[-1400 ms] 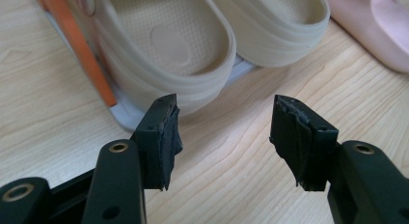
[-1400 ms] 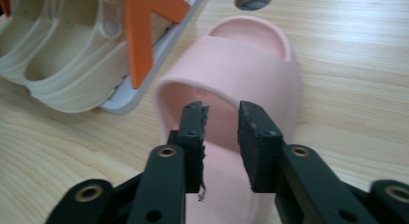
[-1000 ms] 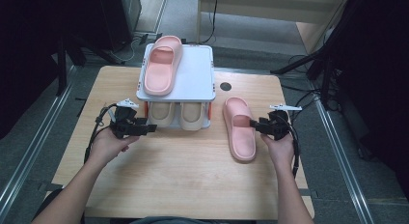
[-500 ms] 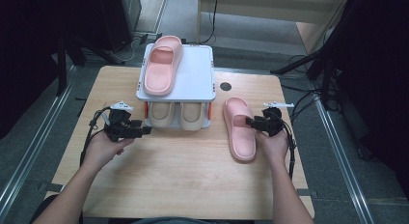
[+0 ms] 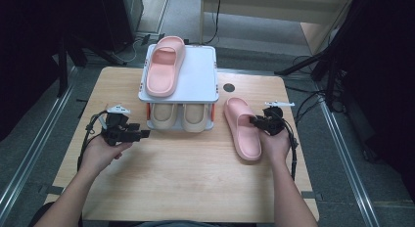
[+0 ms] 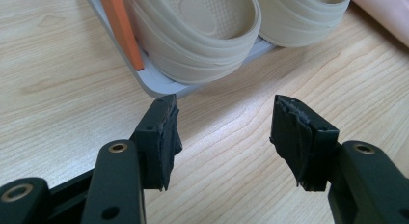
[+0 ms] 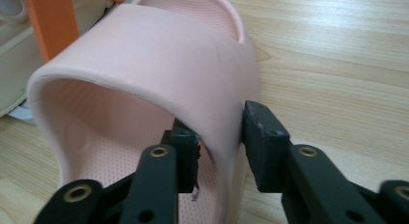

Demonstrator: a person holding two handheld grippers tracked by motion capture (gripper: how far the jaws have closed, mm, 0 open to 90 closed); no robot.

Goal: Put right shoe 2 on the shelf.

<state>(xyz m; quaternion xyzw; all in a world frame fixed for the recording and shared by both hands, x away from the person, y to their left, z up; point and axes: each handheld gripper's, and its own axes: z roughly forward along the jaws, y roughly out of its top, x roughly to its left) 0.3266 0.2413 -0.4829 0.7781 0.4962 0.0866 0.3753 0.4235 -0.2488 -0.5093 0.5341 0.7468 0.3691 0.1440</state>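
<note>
A pink slipper point(image 5: 243, 131) lies on the wooden table right of a white two-level shoe rack point(image 5: 200, 75). My right gripper point(image 5: 252, 121) is shut on the side of its strap point(image 7: 159, 64), with one jaw under the strap and one outside, in the right gripper view point(image 7: 219, 137) too. A matching pink slipper point(image 5: 164, 70) rests on the rack's top shelf. Two beige slippers point(image 5: 164, 117) sit on the lower shelf. My left gripper point(image 5: 146, 134) is open and holds nothing, its fingertips just short of the rack's front left corner point(image 6: 159, 84) in the left gripper view point(image 6: 224, 122).
An orange rack post point(image 6: 123, 28) stands beside the nearer beige slipper point(image 6: 202, 35). A round cable hole point(image 5: 228, 88) sits in the tabletop behind the right slipper. Cables and dark stands line the floor at both sides of the table point(image 5: 186, 173).
My left gripper has drawn back a little to the left of the rack. My right gripper has edged left onto the pink slipper's strap. The slippers have not visibly moved.
</note>
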